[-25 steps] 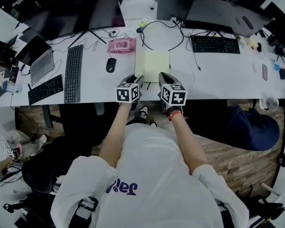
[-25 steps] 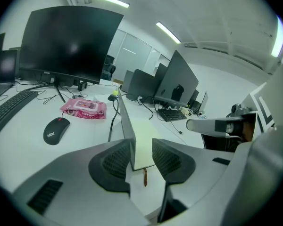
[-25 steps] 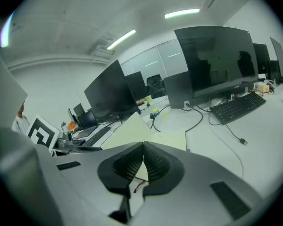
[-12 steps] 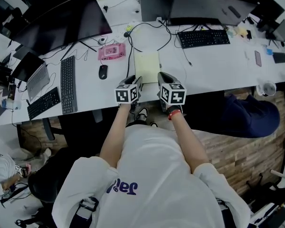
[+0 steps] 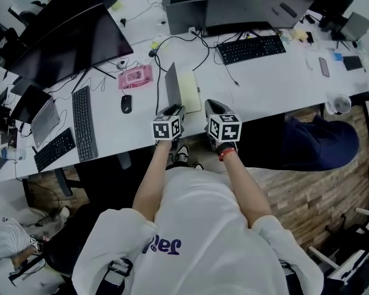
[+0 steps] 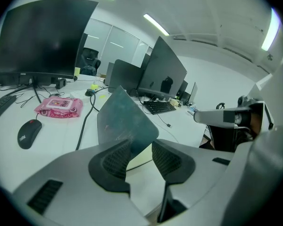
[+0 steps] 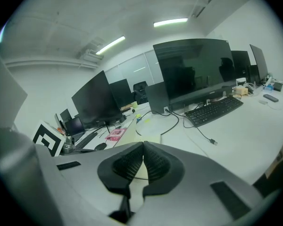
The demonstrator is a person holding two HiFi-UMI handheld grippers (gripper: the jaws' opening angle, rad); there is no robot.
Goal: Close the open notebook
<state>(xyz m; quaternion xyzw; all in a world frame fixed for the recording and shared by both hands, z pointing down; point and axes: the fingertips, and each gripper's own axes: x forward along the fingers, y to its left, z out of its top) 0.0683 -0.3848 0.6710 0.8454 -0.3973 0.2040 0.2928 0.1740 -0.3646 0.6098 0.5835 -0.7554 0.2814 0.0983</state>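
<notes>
The notebook [image 5: 191,92], a thin rectangle with pale yellow pages, is lying near the front edge of the smooth white table [image 5: 270,85]. Its dark matte cover [image 6: 125,119] is standing tilted up. The left tool [image 6: 140,146] is holding its ribbed black pads apart around the cover's lower corner, which is leaning on one pad. The right tool [image 7: 143,149] is hovering just beside the notebook, pads pressed together on nothing.

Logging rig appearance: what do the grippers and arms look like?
The left gripper and right gripper: pale grey shells, black ribbed pads, each topped by a cube of black-and-white square markers. White short-sleeved T-shirt with purple print; red wristband on the right wrist.
</notes>
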